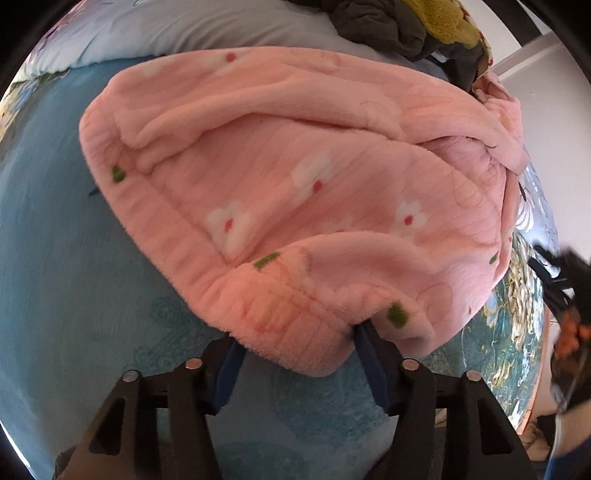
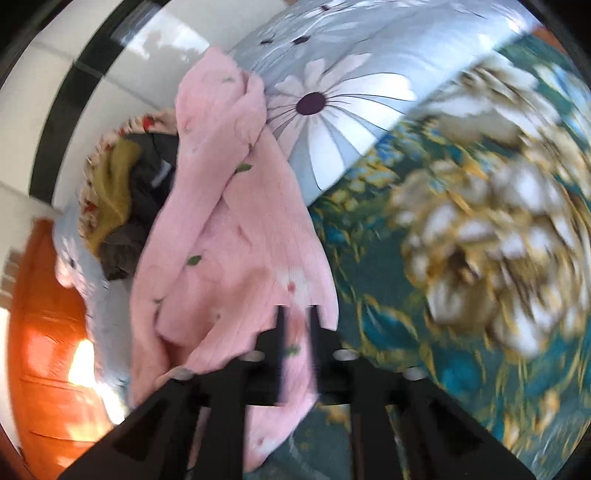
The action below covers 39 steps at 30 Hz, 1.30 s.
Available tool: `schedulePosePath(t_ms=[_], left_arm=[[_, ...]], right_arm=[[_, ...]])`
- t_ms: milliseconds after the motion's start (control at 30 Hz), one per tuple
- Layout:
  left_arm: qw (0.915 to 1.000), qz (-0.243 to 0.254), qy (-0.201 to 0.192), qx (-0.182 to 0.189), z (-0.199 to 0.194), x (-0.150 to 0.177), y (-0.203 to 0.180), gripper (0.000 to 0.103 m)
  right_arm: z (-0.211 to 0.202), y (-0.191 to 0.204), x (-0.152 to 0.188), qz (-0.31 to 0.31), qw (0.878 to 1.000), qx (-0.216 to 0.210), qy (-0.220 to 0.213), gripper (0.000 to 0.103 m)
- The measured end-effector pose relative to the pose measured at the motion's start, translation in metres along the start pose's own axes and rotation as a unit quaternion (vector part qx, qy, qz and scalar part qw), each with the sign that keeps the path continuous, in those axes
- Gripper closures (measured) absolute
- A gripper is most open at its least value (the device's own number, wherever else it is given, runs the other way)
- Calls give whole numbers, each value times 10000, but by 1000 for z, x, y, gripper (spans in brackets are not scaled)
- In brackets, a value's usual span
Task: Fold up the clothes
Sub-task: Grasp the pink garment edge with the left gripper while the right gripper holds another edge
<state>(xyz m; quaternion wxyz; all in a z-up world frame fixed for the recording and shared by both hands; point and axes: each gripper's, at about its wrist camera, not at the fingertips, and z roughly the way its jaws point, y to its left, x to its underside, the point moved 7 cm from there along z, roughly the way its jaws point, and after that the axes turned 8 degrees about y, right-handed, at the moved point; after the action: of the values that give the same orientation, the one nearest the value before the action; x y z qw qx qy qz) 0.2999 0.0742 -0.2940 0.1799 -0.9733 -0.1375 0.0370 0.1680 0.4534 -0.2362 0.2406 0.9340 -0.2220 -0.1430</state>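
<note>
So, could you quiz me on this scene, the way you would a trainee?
1. True or false: the pink garment has white flowers printed on it.
2. What lies between the fingers of the left tongs? A) the pink garment's hem B) a sock C) nothing
3. Fill in: the heap behind it holds dark and ____ clothes.

Key: 1 true; 2 A; 3 yellow.
</note>
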Motion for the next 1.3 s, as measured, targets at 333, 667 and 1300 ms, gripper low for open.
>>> schedulePosePath(t_ms=[333, 667, 1300], left_arm=[[9992, 347, -190, -99, -11, -13, -15, 64], [9977, 458, -408, -304, -43, -14, -26, 93], [9706, 699, -2082, -988, -182, -58, 122, 94]], right_arm=[[49, 3, -85, 353, 9990, -247, -141, 56], [31, 14, -75, 412, 9986, -305, -100, 98], [-104, 8, 158, 223, 9986, -461, 132, 99]])
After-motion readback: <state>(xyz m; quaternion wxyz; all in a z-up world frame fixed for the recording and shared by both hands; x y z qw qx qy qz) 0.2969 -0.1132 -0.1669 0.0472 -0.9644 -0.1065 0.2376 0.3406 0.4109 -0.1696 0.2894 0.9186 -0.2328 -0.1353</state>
